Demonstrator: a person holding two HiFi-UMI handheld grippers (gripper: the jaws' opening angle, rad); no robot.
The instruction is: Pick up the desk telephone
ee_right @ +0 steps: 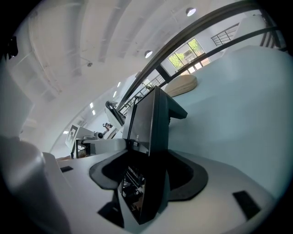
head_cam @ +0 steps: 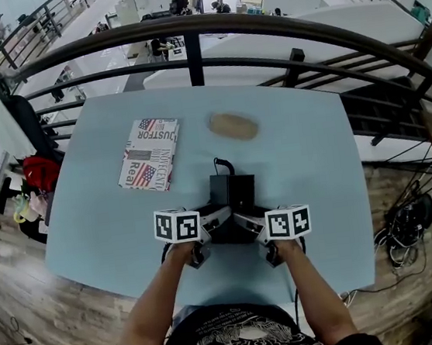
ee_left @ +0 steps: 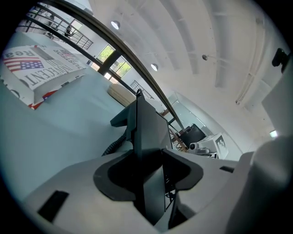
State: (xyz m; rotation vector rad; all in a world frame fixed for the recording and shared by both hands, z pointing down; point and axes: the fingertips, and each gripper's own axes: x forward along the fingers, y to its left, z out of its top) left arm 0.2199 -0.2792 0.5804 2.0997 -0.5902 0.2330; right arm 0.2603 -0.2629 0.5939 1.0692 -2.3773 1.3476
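The black desk telephone (head_cam: pixel 231 192) stands on the pale blue table (head_cam: pixel 112 219), near its front edge. My left gripper (head_cam: pixel 213 223) has the phone's left side between its jaws, and my right gripper (head_cam: pixel 247 225) has the right side. In the left gripper view the phone's thin dark edge (ee_left: pixel 149 128) fills the gap of the left gripper (ee_left: pixel 151 169), with both pads against it. In the right gripper view the phone body (ee_right: pixel 149 123) sits the same way in the right gripper (ee_right: pixel 146 176). A coiled cord (ee_left: pixel 114 145) trails from the phone's far side.
A flat box with flag print (head_cam: pixel 150 154) lies at the back left of the table. A tan oval object (head_cam: pixel 233 125) lies at the back centre. A dark curved railing (head_cam: pixel 191 30) runs just behind the table. Cables (head_cam: pixel 406 222) lie on the wooden floor to the right.
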